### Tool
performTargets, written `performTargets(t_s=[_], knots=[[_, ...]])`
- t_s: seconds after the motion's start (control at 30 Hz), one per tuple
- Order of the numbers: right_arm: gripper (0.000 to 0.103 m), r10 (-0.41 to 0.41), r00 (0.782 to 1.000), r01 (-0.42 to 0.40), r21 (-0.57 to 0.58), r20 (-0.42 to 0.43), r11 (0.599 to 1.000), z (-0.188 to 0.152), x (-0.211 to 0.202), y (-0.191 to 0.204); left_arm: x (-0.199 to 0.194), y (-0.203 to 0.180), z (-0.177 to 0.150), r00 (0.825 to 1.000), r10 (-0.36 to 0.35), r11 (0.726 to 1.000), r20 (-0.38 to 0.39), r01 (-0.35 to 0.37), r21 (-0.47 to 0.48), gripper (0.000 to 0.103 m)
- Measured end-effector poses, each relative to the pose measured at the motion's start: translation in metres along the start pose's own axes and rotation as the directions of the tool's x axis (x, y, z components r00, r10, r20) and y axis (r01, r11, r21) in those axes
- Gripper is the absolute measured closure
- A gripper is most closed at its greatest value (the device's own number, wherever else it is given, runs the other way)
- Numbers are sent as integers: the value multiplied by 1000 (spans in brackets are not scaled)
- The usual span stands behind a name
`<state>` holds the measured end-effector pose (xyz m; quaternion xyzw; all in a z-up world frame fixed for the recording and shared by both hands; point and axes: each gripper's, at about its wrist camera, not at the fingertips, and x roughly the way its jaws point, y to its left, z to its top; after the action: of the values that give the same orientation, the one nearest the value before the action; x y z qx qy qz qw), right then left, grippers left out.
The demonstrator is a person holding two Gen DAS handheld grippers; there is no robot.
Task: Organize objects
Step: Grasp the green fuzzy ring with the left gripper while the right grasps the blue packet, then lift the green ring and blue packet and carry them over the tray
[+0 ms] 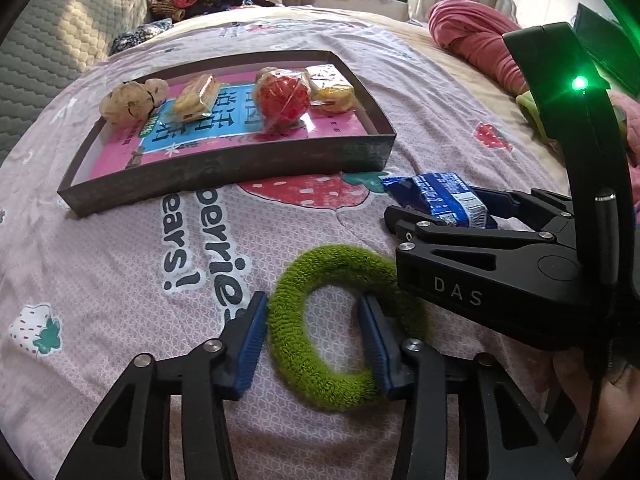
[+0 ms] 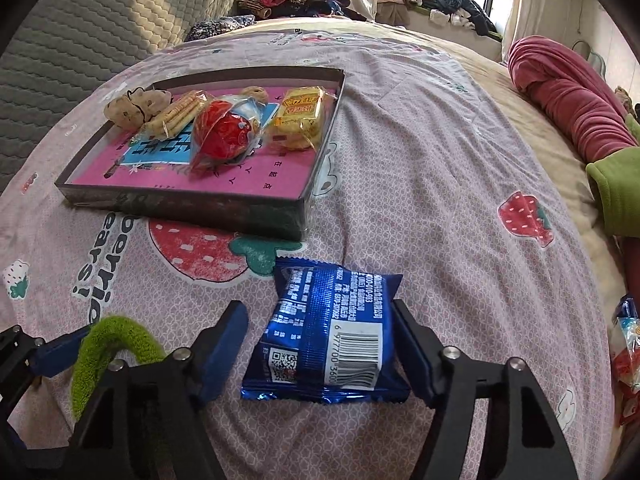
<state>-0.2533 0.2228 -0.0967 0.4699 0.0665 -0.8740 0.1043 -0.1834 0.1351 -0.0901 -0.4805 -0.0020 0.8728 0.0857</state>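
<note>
On the strawberry-print bedspread (image 1: 120,272), far left, a shallow dark tray (image 1: 224,168) holds five things as far as can be counted: one speckled fabric scrunchie (image 1: 134,100), one clear pack of biscuits (image 1: 198,96), one red ball-shaped snack in film (image 1: 282,96), one yellow wrapped cake (image 1: 330,88), and one small speckled piece (image 2: 254,92) half hidden behind them.

Nearer, the left gripper (image 1: 316,344) stands open astride one side of the single green fuzzy hair ring (image 1: 340,332): its left pad is outside the loop, its right pad inside, neither pressing yet. The ring looks soft and light and would probably squash and flop when pinched, so taking the band squarely across its thickness seems best.

Right of it lies one blue foil snack packet (image 2: 324,332), flat on the bedspread between the pads of the right gripper (image 2: 320,348), which is also open; the right pad is at the packet's edge, the left stands clear. Foil is likely slick and crinkly, with fragile contents, so a gentle squeeze across the middle looks wise.

At the far right edge, more wrapped snacks (image 2: 628,344) lie, too cut off to count.
</note>
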Motion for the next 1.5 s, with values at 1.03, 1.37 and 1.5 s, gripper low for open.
performTargets(t_s=[1.03, 1.37, 1.5], knots=[[44, 27, 1000, -27, 5, 12, 1000, -21, -31, 1, -13, 10, -5, 1000, 5, 1000, -3, -5, -17, 89], [44, 23, 999, -22, -19, 28, 1000, -21, -48, 14, -28, 22, -4, 1000, 14, 999, 15, -13, -38, 89], [44, 23, 999, -22, -29, 34, 999, -19, -55, 22, -35, 31, -2, 999, 22, 999, 27, -20, -50, 89]])
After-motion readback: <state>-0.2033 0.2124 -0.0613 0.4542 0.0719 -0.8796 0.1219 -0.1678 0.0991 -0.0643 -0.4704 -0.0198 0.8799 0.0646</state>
